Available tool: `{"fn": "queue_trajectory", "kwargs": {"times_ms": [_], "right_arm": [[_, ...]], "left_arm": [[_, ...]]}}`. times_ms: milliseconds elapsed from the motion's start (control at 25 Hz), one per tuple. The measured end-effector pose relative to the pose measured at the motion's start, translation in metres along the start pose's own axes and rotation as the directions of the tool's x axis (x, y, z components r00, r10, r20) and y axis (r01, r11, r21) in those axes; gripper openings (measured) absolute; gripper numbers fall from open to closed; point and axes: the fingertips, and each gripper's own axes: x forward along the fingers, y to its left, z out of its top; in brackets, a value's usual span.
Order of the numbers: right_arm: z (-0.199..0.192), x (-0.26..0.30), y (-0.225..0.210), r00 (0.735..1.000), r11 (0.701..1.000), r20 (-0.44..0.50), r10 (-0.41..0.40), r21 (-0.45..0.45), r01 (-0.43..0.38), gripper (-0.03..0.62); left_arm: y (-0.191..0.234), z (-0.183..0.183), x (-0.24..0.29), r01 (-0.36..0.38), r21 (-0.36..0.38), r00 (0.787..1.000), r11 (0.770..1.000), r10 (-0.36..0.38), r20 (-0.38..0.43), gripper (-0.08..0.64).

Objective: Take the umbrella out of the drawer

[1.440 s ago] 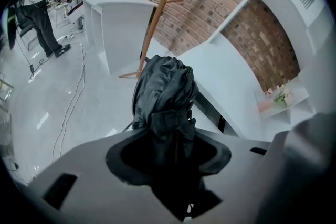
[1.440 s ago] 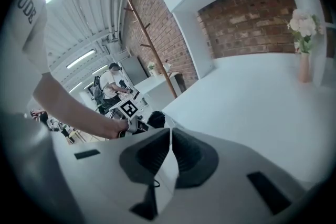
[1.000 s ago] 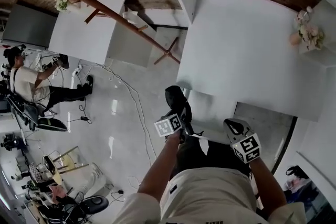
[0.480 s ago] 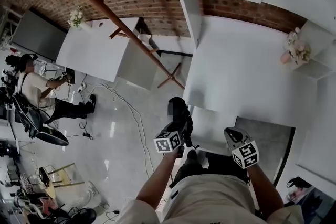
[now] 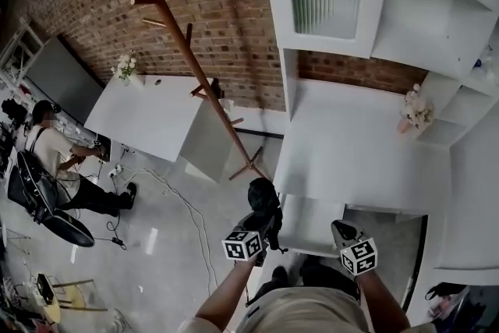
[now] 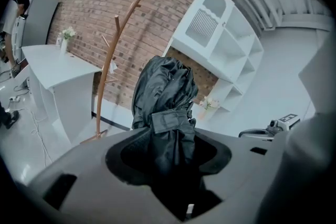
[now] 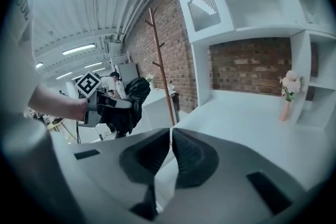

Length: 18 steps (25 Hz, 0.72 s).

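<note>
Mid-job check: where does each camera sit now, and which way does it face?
Head view: on the person's head, facing steeply down at the white counter and floor; both forearms, left gripper and right gripper show.
Left gripper view: on the left gripper, facing the brick wall; its jaws grip the umbrella.
Right gripper view: on the right gripper, facing the counter; shut jaws and left forearm show.
Shared: all show the coat rack.
</note>
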Motion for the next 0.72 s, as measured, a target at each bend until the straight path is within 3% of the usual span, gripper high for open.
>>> {"fn": "queue_trajectory", "kwargs": {"times_ms": [400, 720], "right_arm": [[0.02, -0.058, 0.025, 0.984, 0.983, 0.057, -0.17, 0.08, 0.165, 0.034], [0.038, -0.113, 0.036, 0.956, 0.962, 0.123, -0.268, 0.086, 0.258, 0.034]], "left_arm": [[-0.013, 0.018, -0.053, 0.095, 0.05, 0.994, 0.994, -0.097, 0.041, 0.209], [-0.044, 0.041, -0.091, 0.201, 0.129, 0.975, 0.971, -0.21, 0.068, 0.209]]}}
